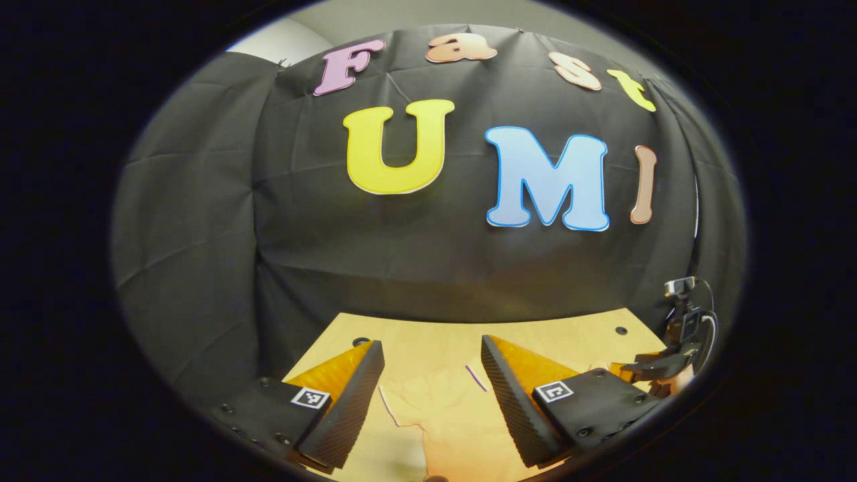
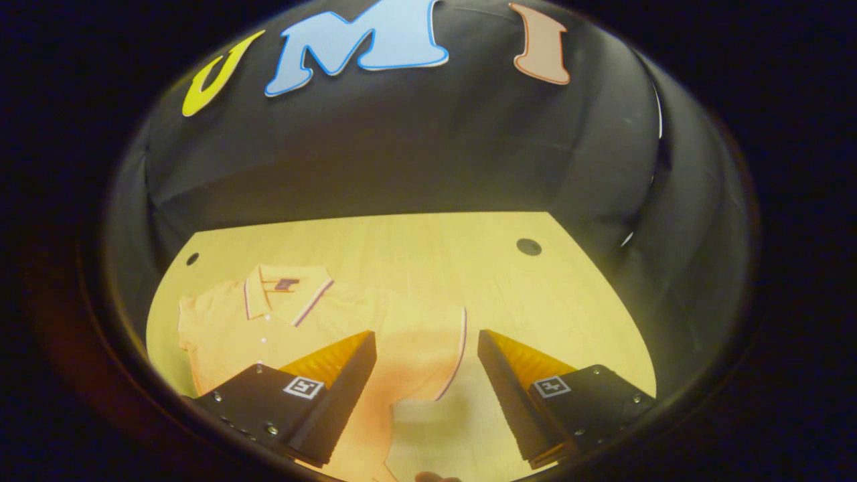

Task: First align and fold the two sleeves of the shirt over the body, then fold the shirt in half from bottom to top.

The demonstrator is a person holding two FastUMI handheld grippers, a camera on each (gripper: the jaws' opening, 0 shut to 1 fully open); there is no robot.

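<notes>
Your shirt (image 2: 281, 321) is lying flat on the table (image 2: 415, 261), collar toward the back wall, buttons up, so it's laid out ready for the sleeve folds. In the right gripper view it sits on the left half of the table, and the sleeve (image 2: 435, 355) with the striped cuff sticks out to the side right between your fingers.

Right hand-held gripper (image 2: 426, 381): jaws spread wide, hovering over that sleeve, nothing pinched. Looks to me like you're lining up on the cuff edge, which makes sense since that's the piece that has to swing in over the body first.

Left hand-held gripper (image 1: 432, 395): also spread apart, gripping nothing, with a bit of the shirt's piped edge on the table under it. I can't tell which part of the shirt that is. You can also see the other gripper off at the right edge of the left gripper view.

Room-wise you're good. There's a wide bare stretch of table to the right of the sleeve and behind the collar. The far table edge meets the black cloth well behind the collar. The near side is hidden by your fingers, so I can't say how much margin the hem has.
</notes>
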